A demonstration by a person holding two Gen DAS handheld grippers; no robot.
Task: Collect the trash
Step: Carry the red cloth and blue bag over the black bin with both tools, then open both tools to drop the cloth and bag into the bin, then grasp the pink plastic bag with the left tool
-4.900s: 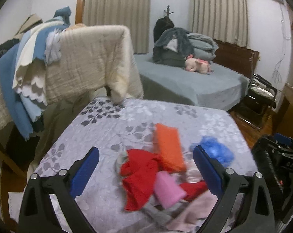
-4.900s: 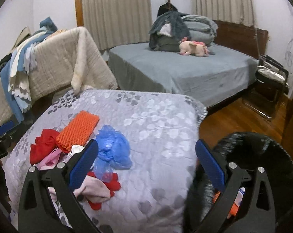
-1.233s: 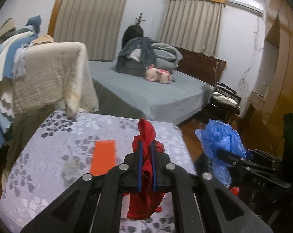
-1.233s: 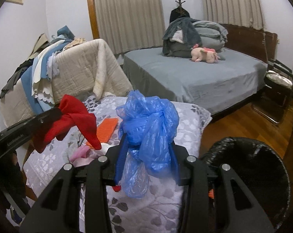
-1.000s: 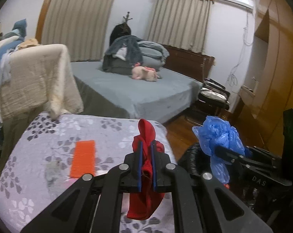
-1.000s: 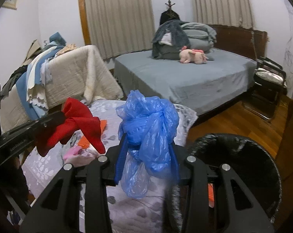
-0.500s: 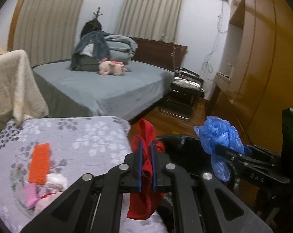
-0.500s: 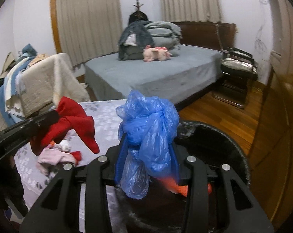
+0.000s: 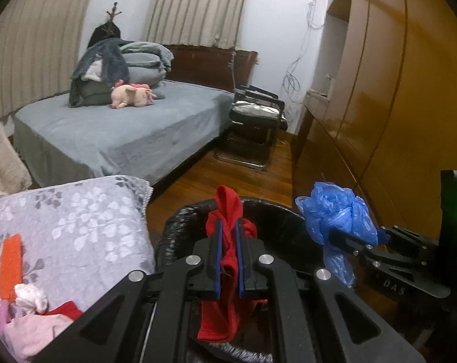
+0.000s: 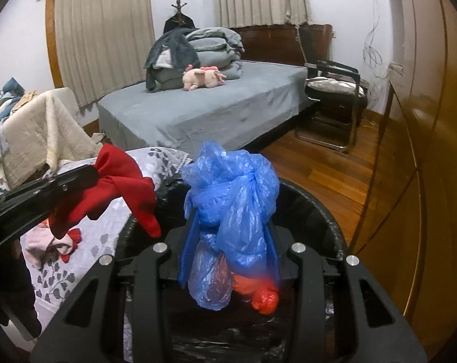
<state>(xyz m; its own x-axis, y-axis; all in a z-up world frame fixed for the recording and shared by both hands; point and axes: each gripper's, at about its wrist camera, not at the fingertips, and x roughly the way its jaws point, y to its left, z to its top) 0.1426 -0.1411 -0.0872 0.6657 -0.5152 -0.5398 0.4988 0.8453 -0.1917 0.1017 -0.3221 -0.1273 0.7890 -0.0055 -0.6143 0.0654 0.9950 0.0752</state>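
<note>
Here the left claw [image 9: 228, 254] is pinched on a red cloth [image 9: 225, 236], which droops limp below the pads, soft and light, gripped near its middle fold. The right claw [image 10: 230, 257] is clamped on a crumpled blue plastic bag [image 10: 234, 193], airy, slick and springy, so a hold across the bunched knot suits it best. Both hang over the black-lined bin [image 10: 319, 211], at 6 o'clock beneath them. More scraps [image 9: 31, 311] lie on the flowered tabletop [image 9: 77, 220] at 9 o'clock.

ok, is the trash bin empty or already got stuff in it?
Not empty: the bin already holds orange-red trash, visible below the blue bag.
</note>
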